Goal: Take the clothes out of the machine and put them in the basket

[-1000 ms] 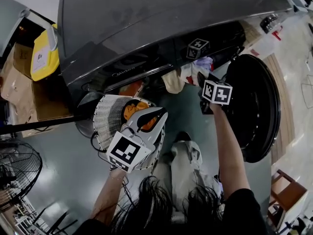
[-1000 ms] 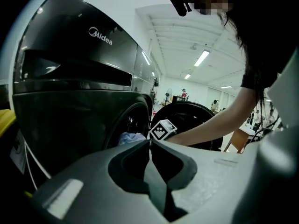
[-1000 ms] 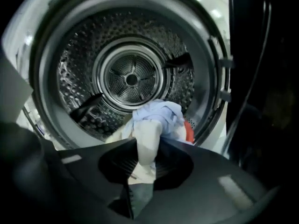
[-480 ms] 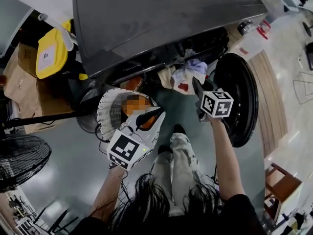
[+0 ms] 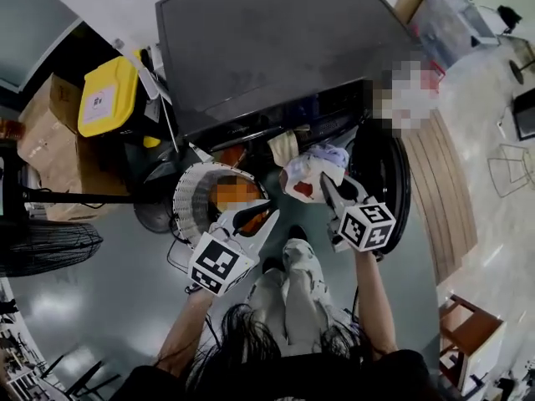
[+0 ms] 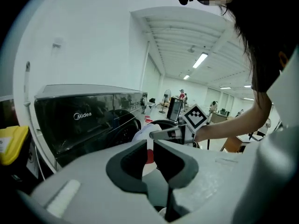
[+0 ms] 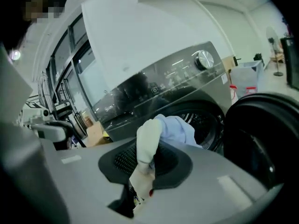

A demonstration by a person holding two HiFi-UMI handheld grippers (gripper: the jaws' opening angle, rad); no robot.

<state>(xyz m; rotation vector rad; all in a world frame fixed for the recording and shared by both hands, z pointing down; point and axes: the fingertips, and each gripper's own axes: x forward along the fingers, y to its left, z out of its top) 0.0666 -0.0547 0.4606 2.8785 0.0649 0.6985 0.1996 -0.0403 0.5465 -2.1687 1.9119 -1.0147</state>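
Right gripper (image 7: 143, 164) clamps the clothes (image 7: 164, 127), which cover its jaw gap; left gripper (image 6: 150, 158), jaws apart and empty, masks the basket (image 5: 185, 192) edge

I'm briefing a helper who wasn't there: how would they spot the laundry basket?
Find the big dark washing machine with its round door swung open. On the grey floor before it, left of that door, stands the basket. It alone is round, white and slatted, with something orange inside, unlike the yellow-lidded bin and cardboard boxes further left.
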